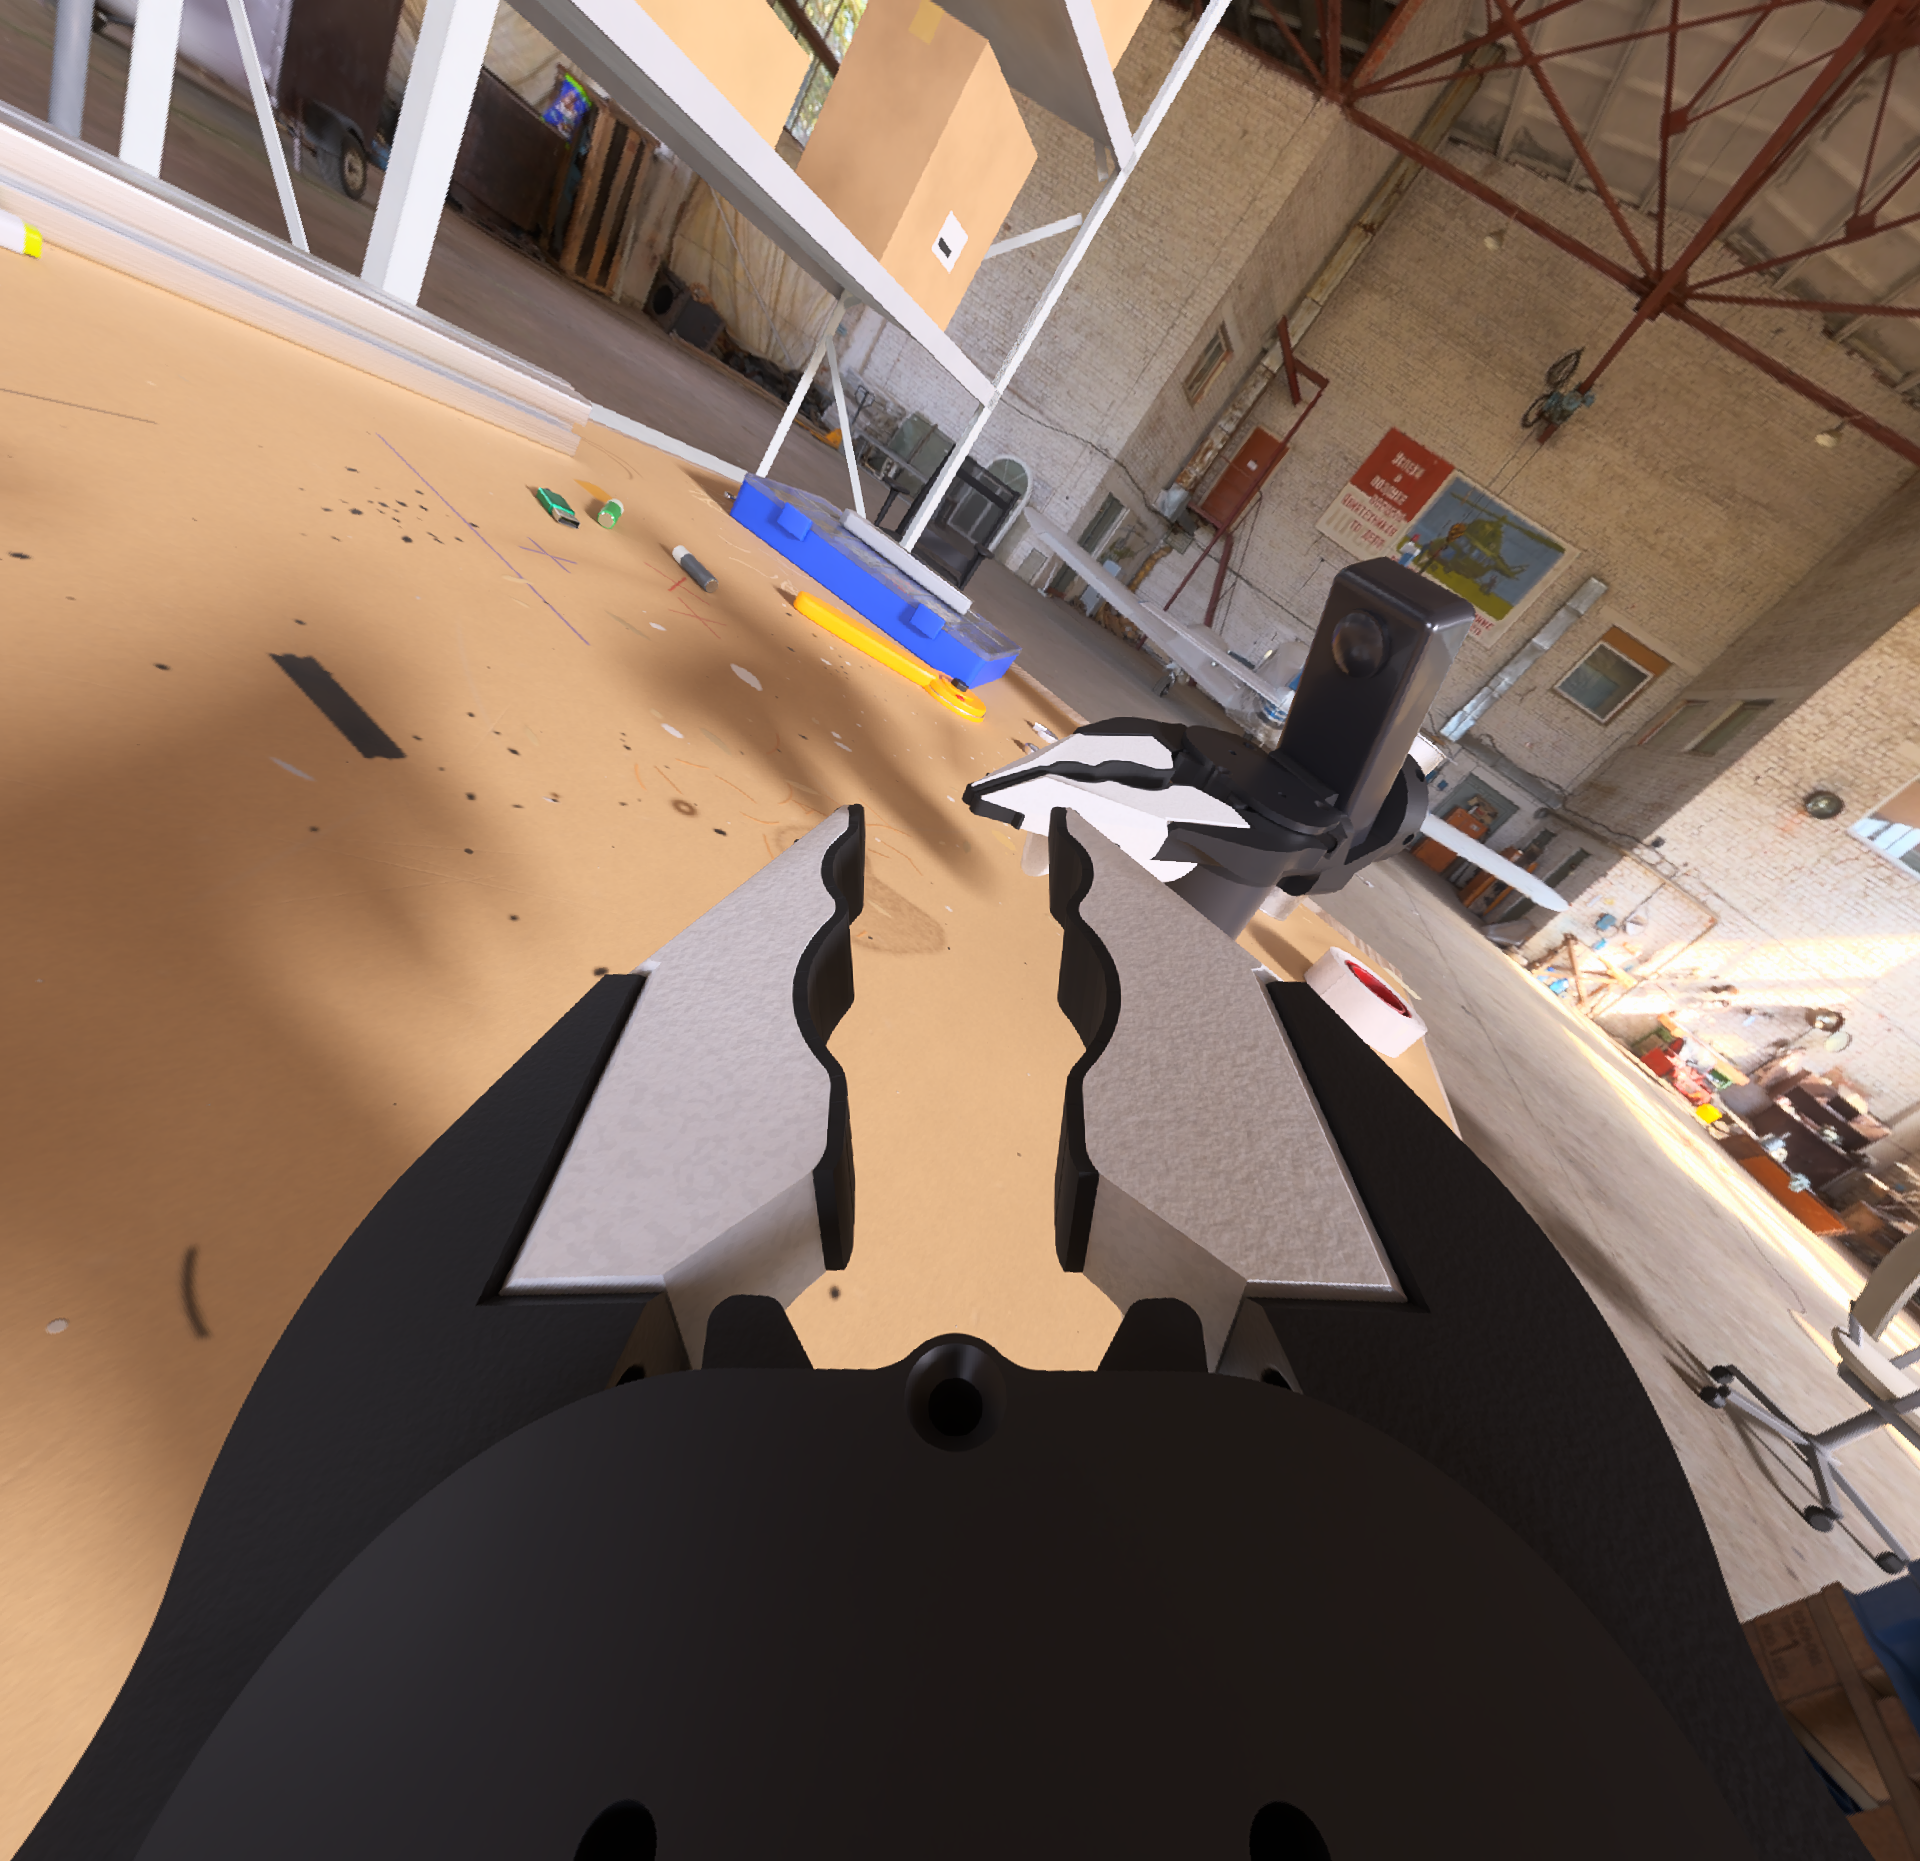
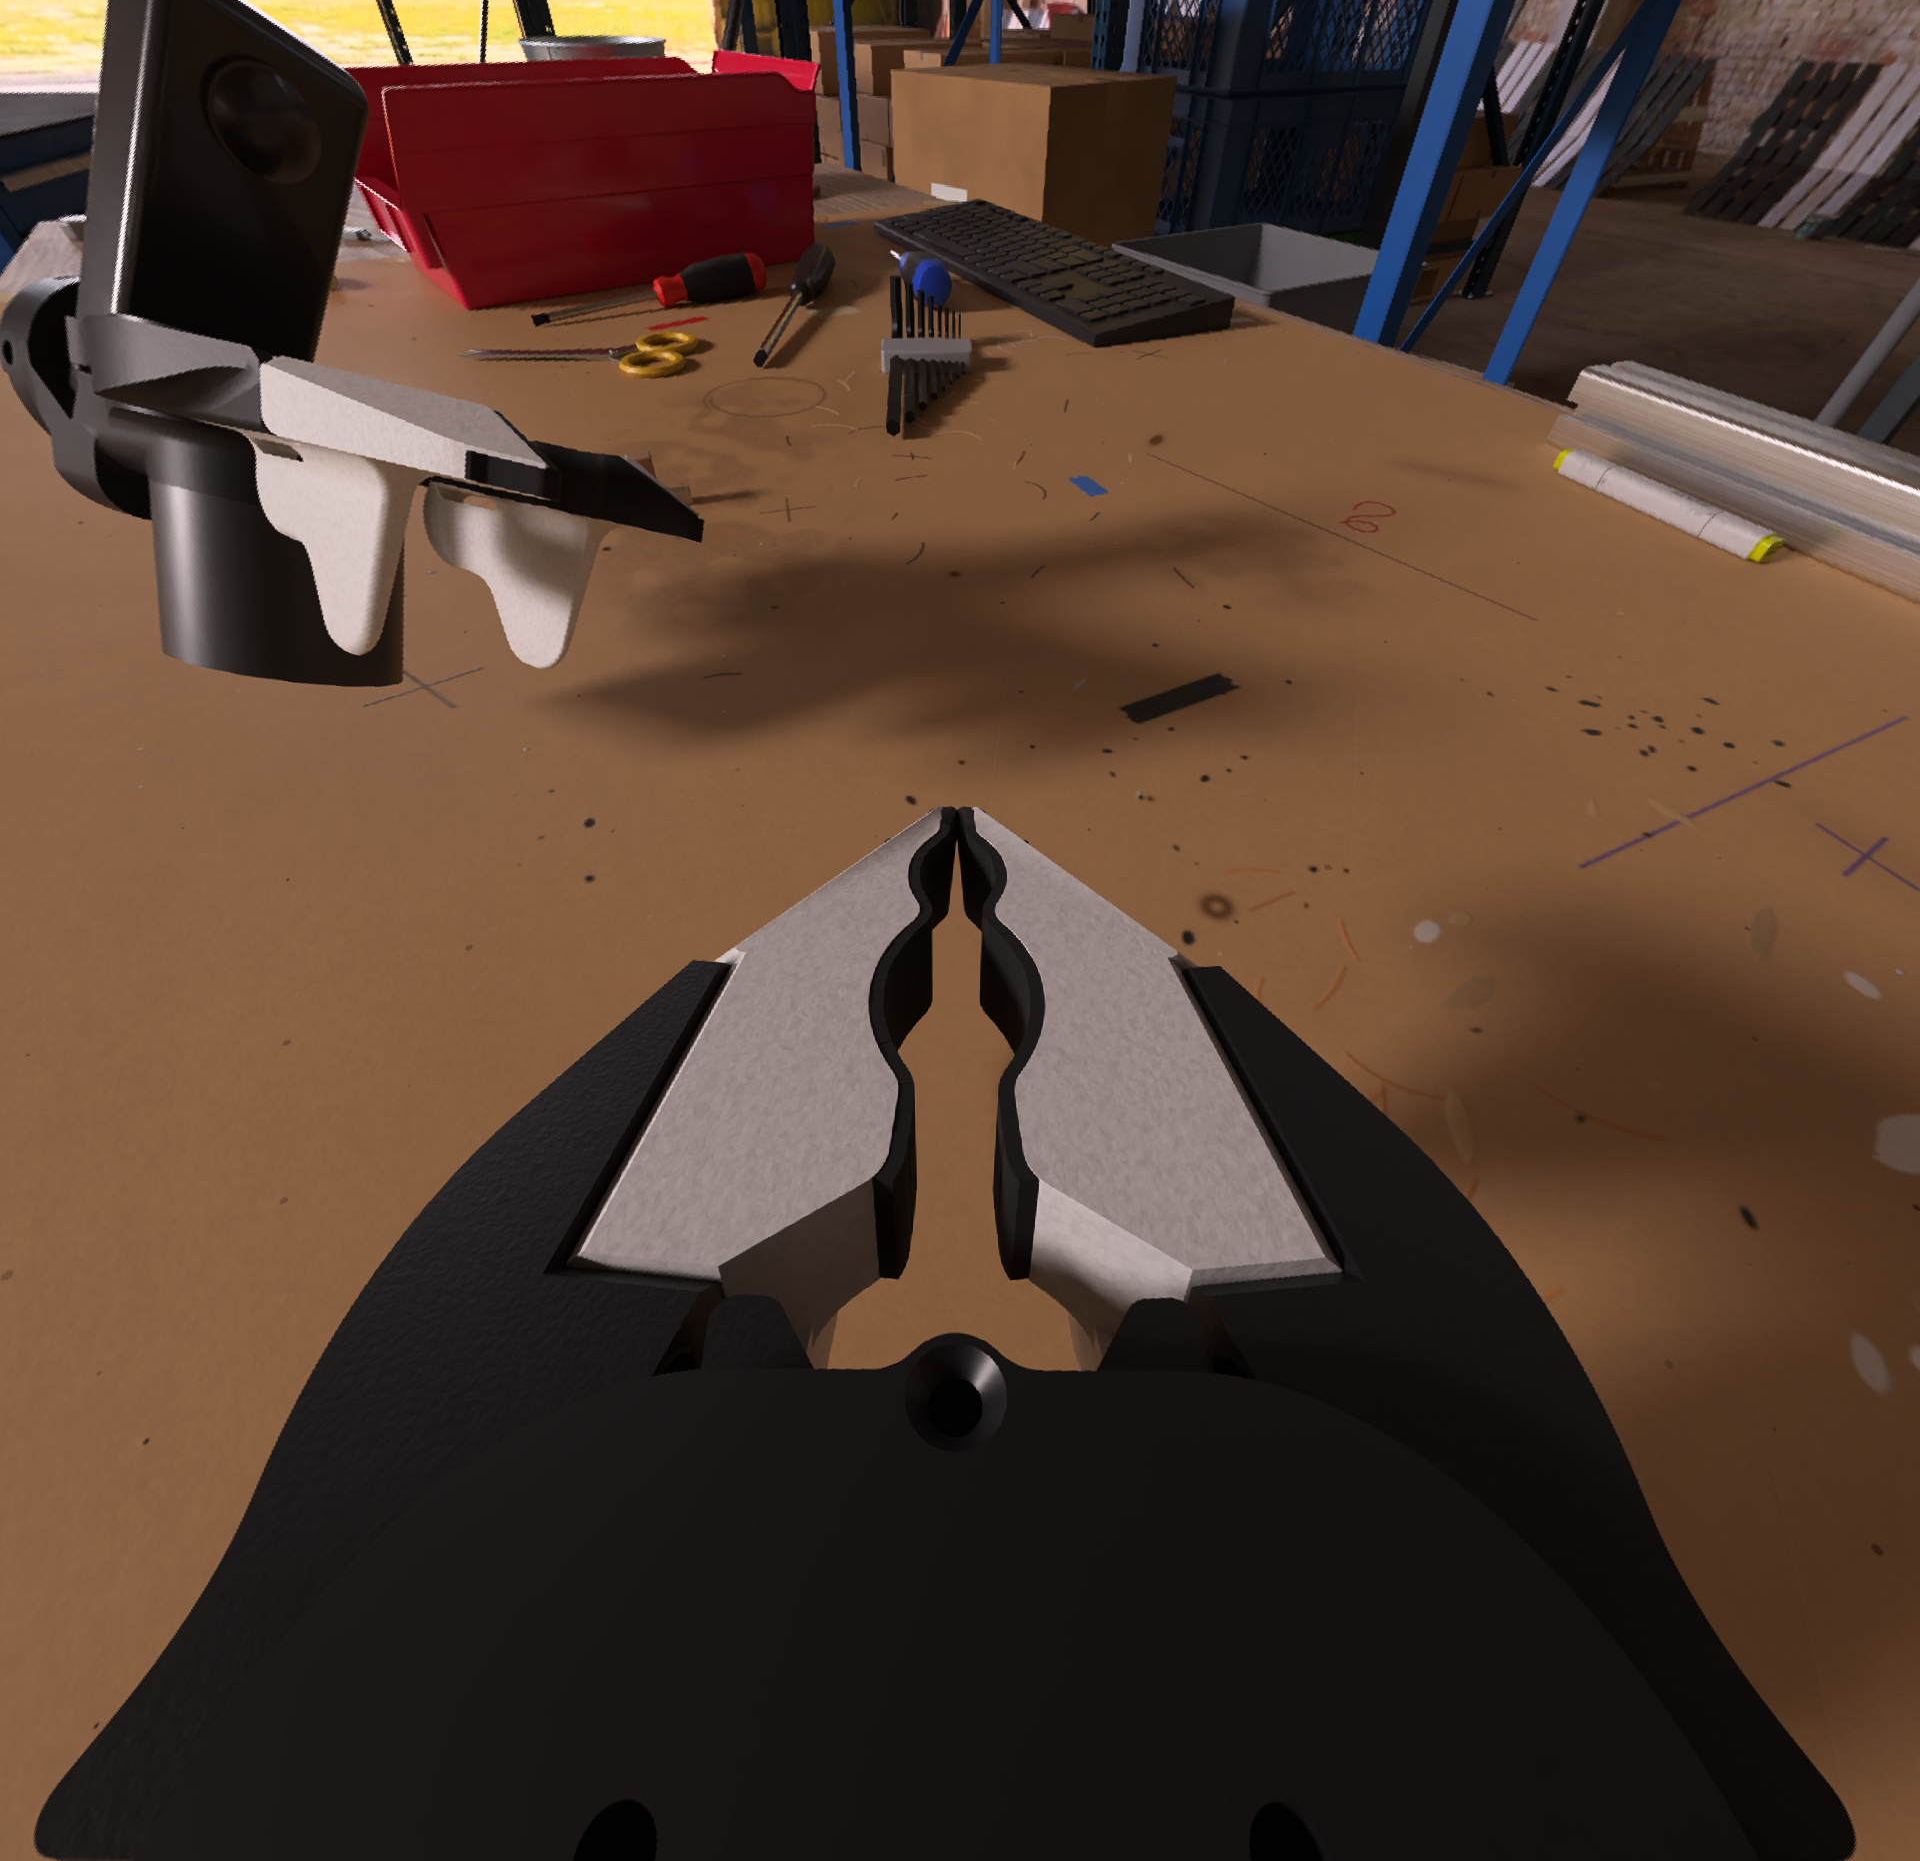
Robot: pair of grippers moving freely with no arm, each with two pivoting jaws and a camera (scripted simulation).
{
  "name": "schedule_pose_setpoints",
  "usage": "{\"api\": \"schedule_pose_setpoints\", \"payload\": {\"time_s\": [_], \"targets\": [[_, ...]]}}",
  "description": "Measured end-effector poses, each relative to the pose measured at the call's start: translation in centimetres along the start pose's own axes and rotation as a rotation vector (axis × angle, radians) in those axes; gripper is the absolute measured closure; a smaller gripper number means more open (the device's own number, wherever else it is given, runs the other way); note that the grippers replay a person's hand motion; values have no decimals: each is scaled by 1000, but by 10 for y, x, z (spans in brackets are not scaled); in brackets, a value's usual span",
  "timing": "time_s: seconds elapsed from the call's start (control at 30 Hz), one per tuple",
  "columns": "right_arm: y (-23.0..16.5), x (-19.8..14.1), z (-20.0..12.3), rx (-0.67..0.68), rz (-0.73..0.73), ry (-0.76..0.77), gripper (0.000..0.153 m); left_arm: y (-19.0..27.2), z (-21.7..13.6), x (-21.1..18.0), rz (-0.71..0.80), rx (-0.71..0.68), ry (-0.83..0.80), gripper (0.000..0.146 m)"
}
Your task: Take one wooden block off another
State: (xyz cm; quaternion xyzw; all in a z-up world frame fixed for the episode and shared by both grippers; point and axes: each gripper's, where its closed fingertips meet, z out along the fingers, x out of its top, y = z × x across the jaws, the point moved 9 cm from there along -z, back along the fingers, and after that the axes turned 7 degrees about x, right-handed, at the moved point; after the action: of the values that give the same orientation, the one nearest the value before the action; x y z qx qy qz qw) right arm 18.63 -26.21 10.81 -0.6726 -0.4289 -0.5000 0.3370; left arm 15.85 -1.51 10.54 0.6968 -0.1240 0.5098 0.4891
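No wooden block shows clearly in either view. In the right wrist view a small tan shape (image 2: 652,464) peeks out behind the left gripper's fingertip; I cannot tell what it is. My left gripper (image 1: 956,819) is open and empty, hovering over the brown tabletop (image 1: 312,980). It also shows at the upper left of the right wrist view (image 2: 665,510). My right gripper (image 2: 956,814) is shut on nothing, low over the tabletop (image 2: 1039,616). In the left wrist view the right gripper (image 1: 975,797) points left, just beyond my right fingertip.
A blue case (image 1: 873,585), yellow tool (image 1: 883,653), marker (image 1: 694,568) and tape roll (image 1: 1366,1001) lie near the table's far edge. Red bins (image 2: 592,170), screwdrivers (image 2: 707,284), scissors (image 2: 655,353), hex keys (image 2: 920,357), a keyboard (image 2: 1049,268) and metal profiles (image 2: 1745,440) line the other side.
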Motion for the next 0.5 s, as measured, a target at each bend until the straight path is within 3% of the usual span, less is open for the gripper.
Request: {"api": "schedule_pose_setpoints", "payload": {"time_s": [0.5], "targets": [[0,0,1,3,1,-8,153,0,0,0,1,2,6,111]]}}
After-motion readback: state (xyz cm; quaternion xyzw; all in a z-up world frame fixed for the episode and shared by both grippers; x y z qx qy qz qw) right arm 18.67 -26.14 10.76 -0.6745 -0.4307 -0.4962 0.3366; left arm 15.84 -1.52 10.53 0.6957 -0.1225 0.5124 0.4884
